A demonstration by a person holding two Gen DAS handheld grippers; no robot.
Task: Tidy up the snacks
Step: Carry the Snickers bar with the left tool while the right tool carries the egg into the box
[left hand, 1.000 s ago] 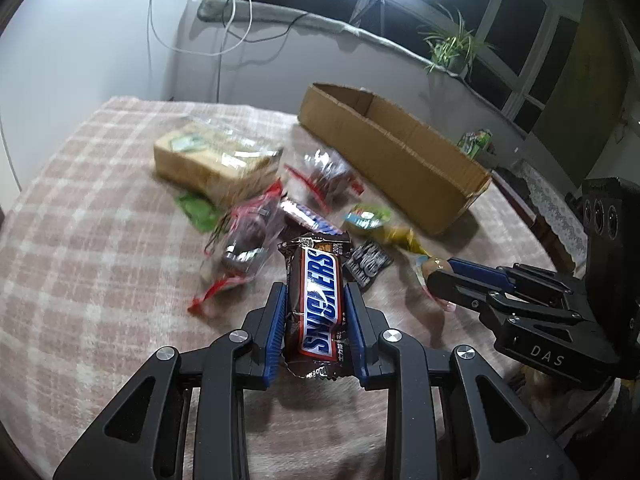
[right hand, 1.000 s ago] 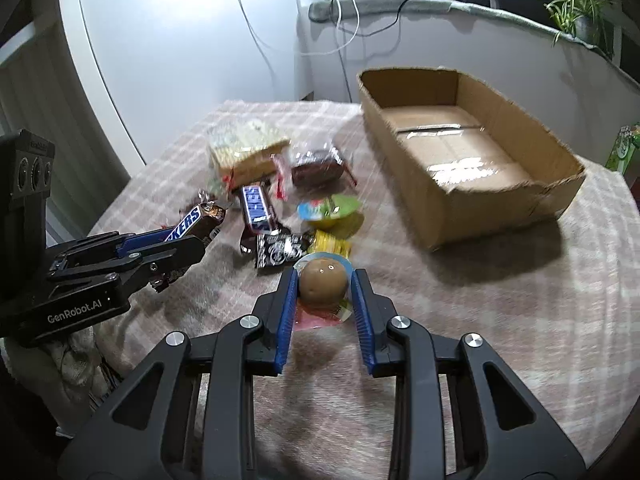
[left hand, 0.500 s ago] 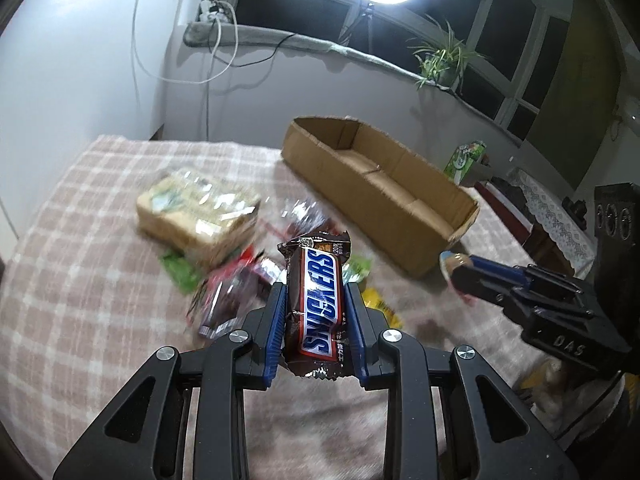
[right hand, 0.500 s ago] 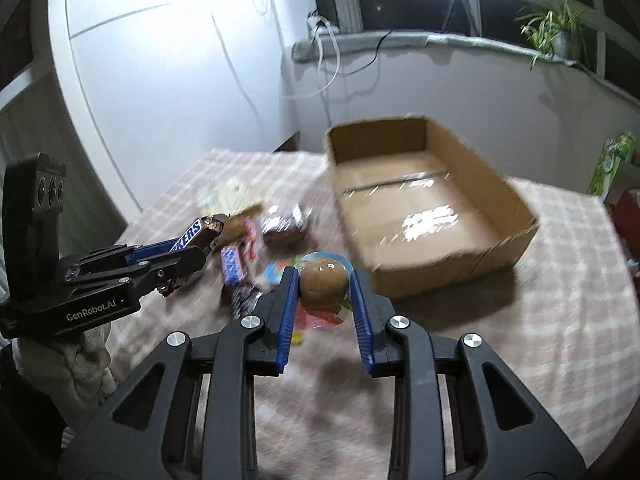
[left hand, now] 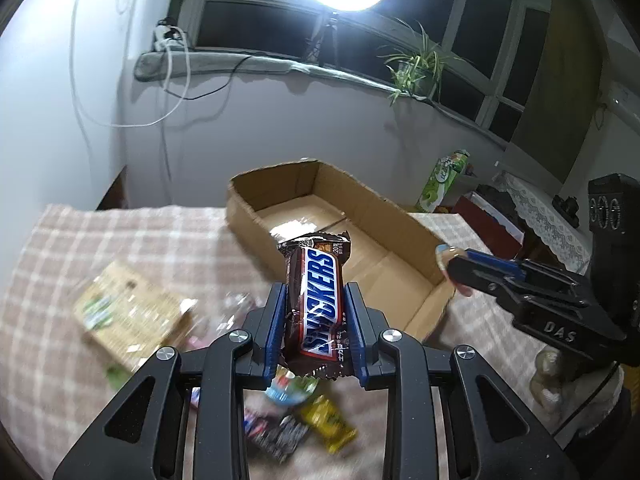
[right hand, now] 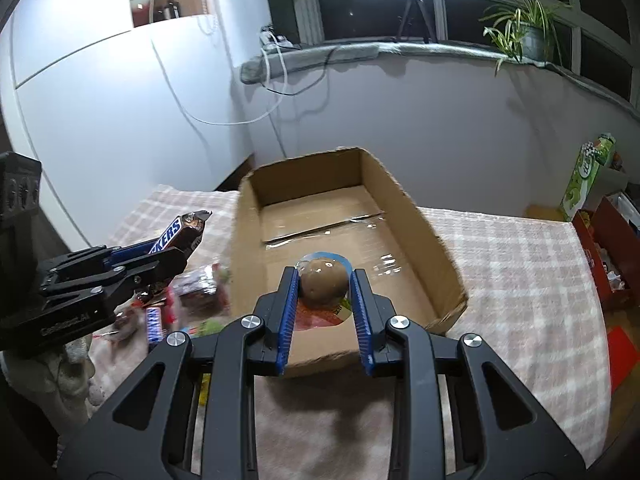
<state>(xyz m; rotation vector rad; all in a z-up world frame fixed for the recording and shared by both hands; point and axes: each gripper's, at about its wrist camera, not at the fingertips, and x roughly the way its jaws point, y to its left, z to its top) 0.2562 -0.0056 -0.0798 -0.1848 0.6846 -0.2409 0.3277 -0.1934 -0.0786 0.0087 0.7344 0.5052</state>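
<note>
Loose snacks (left hand: 280, 428) on the checked tablecloth (left hand: 60, 248) are smeared by motion blur in the left wrist view; wrapper lettering is unreadable, and the pale cracker pack (left hand: 128, 316) shows no legible print. The Snickers bar (left hand: 318, 304) hides part of the cardboard box (left hand: 400, 232) wall behind it. In the right wrist view, the round brown snack (right hand: 323, 282) covers most of its printed backing, whose text is too small to read. The packets (right hand: 196, 286) left of the box are blurred. Both gripper bodies are cut off by the lower edges. The lettering on the left gripper (right hand: 188, 254) is blurred beyond reading.
</note>
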